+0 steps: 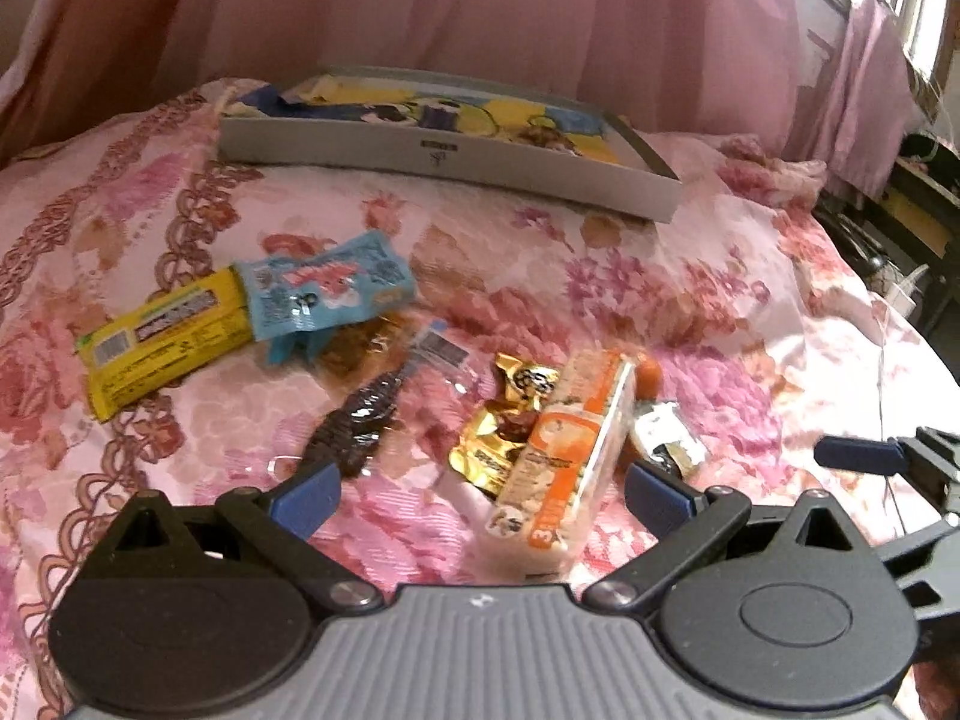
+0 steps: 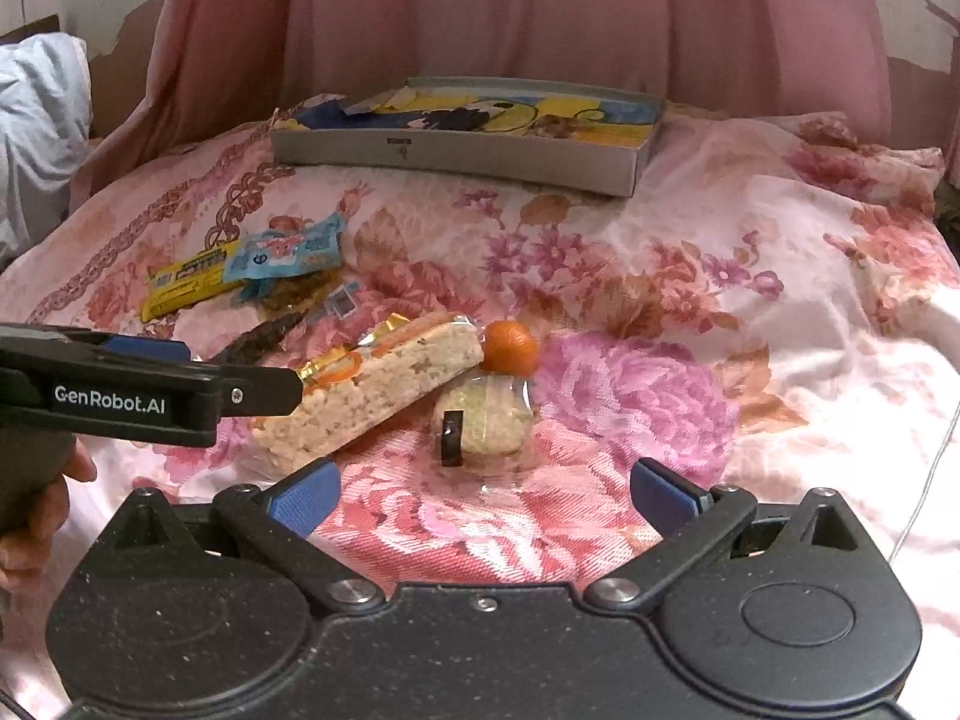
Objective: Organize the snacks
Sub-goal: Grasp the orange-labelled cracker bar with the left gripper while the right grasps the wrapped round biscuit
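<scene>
Several snacks lie on the floral bedspread. A long rice-cracker pack [image 1: 567,456] [image 2: 372,384] with orange print lies between the fingers of my open left gripper [image 1: 480,489]. Beside it lie a gold wrapper [image 1: 510,426], a dark brown twisted snack [image 1: 357,426], a yellow bar [image 1: 162,339] [image 2: 189,285], a blue packet [image 1: 327,288] [image 2: 291,255], a small orange [image 2: 510,348] and a round wrapped rice cake [image 2: 486,423]. My right gripper [image 2: 483,495] is open and empty, just short of the rice cake. A shallow grey box [image 1: 444,147] [image 2: 456,144] with a cartoon print lies at the back.
Pink curtains hang behind the bed. The left gripper's body [image 2: 120,396] reaches in from the left in the right wrist view. Dark furniture [image 1: 912,222] stands at the right. The bedspread's right half holds no snacks.
</scene>
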